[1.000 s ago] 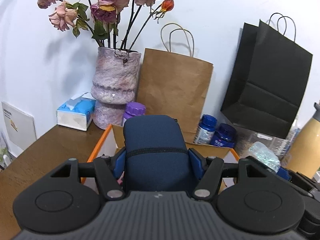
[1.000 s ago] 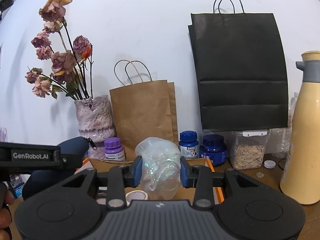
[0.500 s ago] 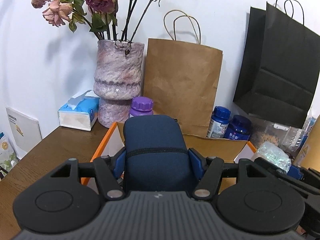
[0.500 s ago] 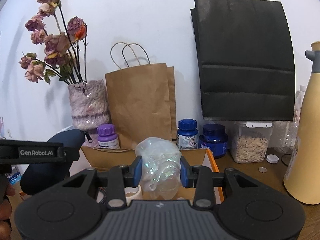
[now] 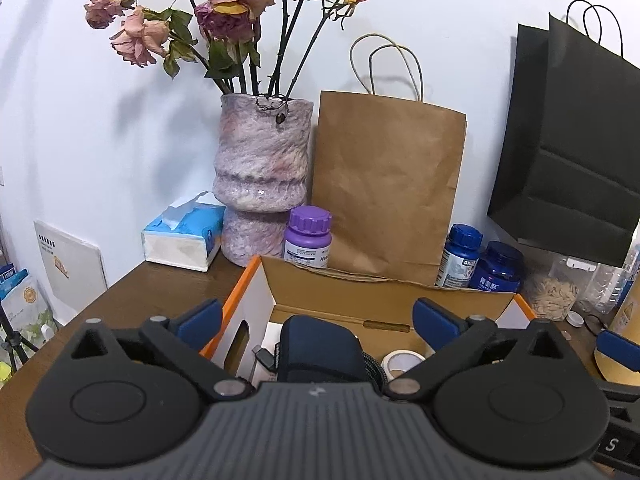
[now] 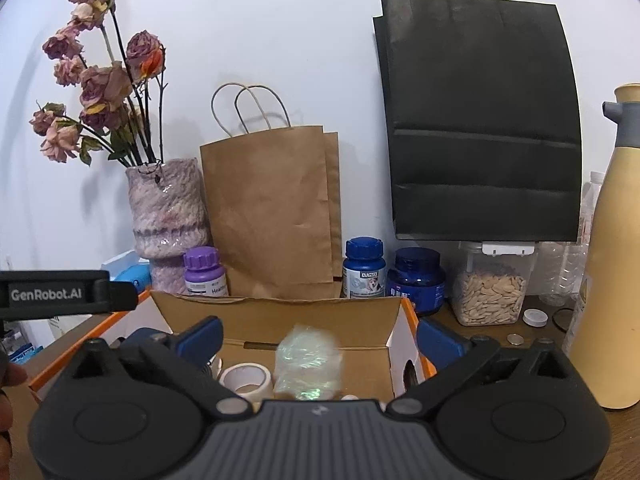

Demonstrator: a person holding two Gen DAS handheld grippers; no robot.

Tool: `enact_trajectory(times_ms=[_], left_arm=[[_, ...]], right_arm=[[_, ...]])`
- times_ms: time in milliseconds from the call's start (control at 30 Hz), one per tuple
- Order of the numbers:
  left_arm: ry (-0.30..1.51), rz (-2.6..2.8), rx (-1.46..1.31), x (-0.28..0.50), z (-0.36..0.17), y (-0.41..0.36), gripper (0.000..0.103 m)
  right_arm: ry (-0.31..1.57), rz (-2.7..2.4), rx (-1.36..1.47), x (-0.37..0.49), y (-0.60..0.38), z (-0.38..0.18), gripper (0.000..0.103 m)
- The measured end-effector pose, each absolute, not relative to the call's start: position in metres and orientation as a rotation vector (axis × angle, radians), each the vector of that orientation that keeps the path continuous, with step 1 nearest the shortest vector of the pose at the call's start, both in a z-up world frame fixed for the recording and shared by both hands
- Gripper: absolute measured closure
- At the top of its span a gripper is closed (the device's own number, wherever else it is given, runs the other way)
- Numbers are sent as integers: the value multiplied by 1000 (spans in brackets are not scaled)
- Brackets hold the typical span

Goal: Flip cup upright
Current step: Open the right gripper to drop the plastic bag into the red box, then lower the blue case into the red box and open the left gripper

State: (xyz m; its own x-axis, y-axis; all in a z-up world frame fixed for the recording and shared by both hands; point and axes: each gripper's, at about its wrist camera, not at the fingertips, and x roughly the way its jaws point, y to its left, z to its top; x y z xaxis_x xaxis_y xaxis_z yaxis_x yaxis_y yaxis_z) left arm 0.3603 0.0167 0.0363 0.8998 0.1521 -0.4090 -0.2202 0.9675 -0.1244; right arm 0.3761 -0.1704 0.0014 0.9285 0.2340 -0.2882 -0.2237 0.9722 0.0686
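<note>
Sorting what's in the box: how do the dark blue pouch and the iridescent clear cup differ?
The dark blue pouch is opaque fabric; the clear cup is see-through and shimmery. The pouch sits at the box's left, below the left claw; the cup sits right of the tape roll. Both are inside, ungripped.

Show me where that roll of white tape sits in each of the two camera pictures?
Left wrist view: the white tape roll lies low and right of centre, inside the cardboard box, right of the dark blue pouch.
Right wrist view: the same roll lies low and left of centre, left of the clear cup.
Shared landmark: the purple-capped bottle behind the box.
</note>
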Motion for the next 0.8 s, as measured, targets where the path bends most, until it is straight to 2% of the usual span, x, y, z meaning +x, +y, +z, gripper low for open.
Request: enact_trajectory(times_ms=[800], left_arm=[[412,131,-187,284,57,20,0]], right_arm=[[245,255,-49,307,-166,24,0]])
